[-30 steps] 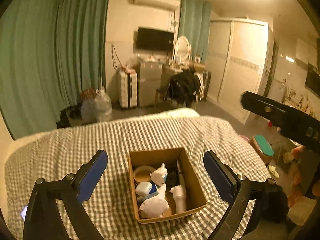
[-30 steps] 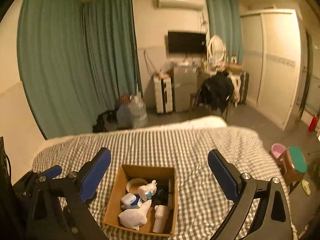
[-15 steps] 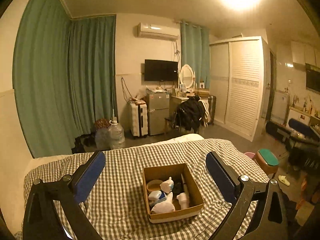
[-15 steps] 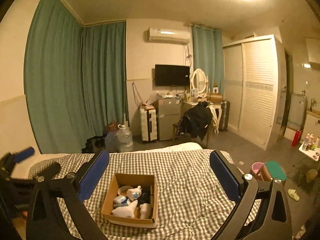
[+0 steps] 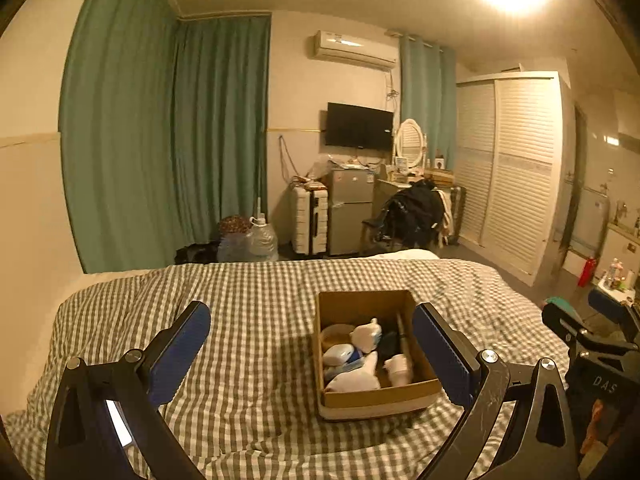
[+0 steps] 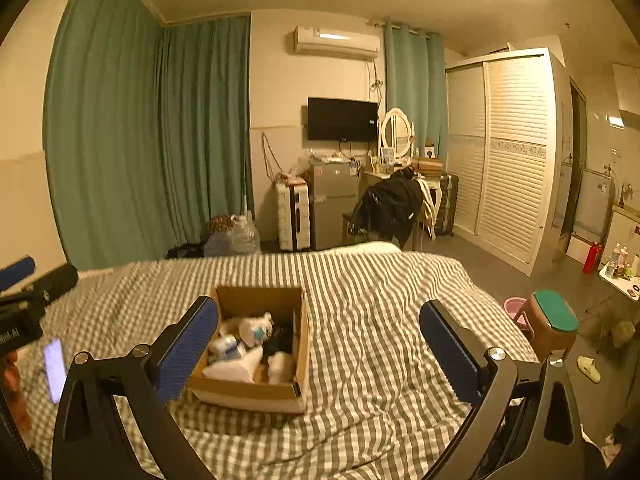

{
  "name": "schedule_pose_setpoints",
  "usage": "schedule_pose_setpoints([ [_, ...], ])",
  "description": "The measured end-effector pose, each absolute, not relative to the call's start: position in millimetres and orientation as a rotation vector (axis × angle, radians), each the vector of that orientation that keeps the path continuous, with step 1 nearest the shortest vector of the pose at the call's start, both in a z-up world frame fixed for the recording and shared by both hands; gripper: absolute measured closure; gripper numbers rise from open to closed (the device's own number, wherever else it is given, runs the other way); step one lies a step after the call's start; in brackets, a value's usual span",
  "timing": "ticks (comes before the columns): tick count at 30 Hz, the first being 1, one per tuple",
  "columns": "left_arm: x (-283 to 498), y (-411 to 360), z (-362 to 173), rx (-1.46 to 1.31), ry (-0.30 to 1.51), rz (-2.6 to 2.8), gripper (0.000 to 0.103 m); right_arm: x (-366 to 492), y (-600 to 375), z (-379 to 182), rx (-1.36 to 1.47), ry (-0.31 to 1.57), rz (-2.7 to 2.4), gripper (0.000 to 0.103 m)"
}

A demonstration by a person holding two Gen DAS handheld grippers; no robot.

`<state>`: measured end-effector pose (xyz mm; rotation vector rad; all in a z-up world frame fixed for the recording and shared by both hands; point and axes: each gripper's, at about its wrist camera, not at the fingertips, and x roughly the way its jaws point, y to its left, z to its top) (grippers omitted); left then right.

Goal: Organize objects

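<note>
Blurred jumble inside the cardboard box [image 6: 256,394], phone [image 6: 55,368] partly hidden.

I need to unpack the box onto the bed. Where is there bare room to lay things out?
Bare checked cover lies left of the cardboard box, toward the phone, and right of it, toward the bed edge by the stool. A strip stays free behind the box. Inside the box it is crowded with bottles.

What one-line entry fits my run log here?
left gripper: open, empty | right gripper: open, empty | brown cardboard box: full, on checked bedspread
</note>
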<state>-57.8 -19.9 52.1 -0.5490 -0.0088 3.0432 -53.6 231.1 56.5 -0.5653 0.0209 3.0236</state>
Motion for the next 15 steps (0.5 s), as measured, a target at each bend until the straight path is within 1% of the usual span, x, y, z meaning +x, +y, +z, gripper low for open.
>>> schedule_pose_setpoints([
  [3, -60.6, -16.6, 26.4, -0.560, 0.048, 3.064, 0.000, -61.1, 231.0, 26.6, -0.607, 0.005, 3.012, 0.002],
  [8, -63.7, -11.4, -13.1, -0.633, 0.083, 3.074, 0.000, -65.0, 229.0, -15.4, -0.592, -0.008, 2.997, 0.002],
  [11, -61.1, -12.2, -34.9, -0.662, 0.059, 3.115, 0.000, -66.4, 228.7, -35.7, -0.604, -0.001, 2.990, 0.002],
  [15, -54.8, -18.2, -53.3, -0.691, -0.028, 3.114, 0.000, -65.2, 227.5, -54.8, -0.610, 0.000, 2.978, 0.002],
])
